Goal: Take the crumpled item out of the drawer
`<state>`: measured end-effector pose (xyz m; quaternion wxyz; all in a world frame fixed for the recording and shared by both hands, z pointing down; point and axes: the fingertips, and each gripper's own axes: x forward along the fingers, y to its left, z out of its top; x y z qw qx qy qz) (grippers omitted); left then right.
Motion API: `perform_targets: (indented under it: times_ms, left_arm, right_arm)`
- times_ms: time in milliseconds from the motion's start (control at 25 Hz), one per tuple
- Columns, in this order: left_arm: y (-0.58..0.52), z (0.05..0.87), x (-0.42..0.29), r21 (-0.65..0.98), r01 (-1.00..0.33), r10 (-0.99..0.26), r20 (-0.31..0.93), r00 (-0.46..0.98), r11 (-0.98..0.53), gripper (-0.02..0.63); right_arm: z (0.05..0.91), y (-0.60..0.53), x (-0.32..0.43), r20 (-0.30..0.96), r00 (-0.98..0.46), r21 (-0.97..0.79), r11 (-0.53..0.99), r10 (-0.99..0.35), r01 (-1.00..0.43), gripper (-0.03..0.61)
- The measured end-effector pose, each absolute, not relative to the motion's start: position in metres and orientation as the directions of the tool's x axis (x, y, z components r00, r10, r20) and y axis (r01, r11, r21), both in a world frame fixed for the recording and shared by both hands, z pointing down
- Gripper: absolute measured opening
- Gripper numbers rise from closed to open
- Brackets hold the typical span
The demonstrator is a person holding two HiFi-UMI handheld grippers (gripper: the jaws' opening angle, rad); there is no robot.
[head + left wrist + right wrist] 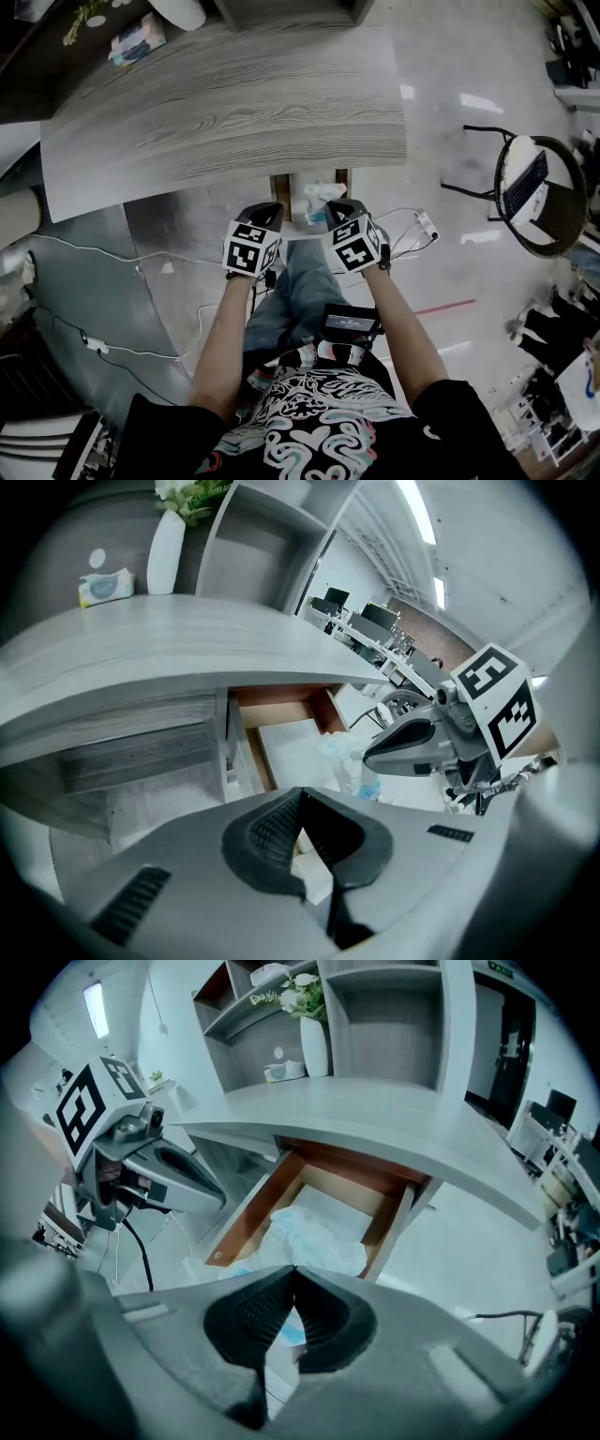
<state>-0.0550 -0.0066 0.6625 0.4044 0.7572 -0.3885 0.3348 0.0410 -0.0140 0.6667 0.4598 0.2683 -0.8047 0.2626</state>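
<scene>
The left gripper [300, 797] and right gripper [293, 1274] each have jaws pressed tip to tip, empty, while the crumpled item [317, 1232] lies in the open drawer [247, 1206] just beyond the right jaws' tips.

The desk top [234, 103] is finished in grey wood grain with darker streaks. The drawer [249, 1206] is walled in reddish-brown wood, and a pale bottom is shown. The crumpled item [319, 1232] is coloured white with light blue patches. Black-and-white square patterns are carried on the cubes of the left gripper [264, 211] and the right gripper [343, 208]. A black shirt [319, 422] is printed with white swirls, and blue jeans [300, 291] are worn.
</scene>
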Motion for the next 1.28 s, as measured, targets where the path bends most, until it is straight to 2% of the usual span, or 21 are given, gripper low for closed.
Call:
perform_targets:
  times_ms: [840,1280]
  left_arm:
    - [-0.029,0.590,-0.062,0.344,-0.854,-0.448,0.740,0.502,-0.390,0.003]
    - [-0.042,0.533,-0.070,0.311,-0.860,-0.553,0.666,0.500,-0.404,0.002]
  right_arm:
    - [0.605,-0.025,0.046,0.843,-0.436,-0.098,0.706,-0.316,-0.701,0.008]
    - [0.551,-0.039,0.057,0.771,-0.449,-0.045,0.665,-0.452,-0.746,0.008]
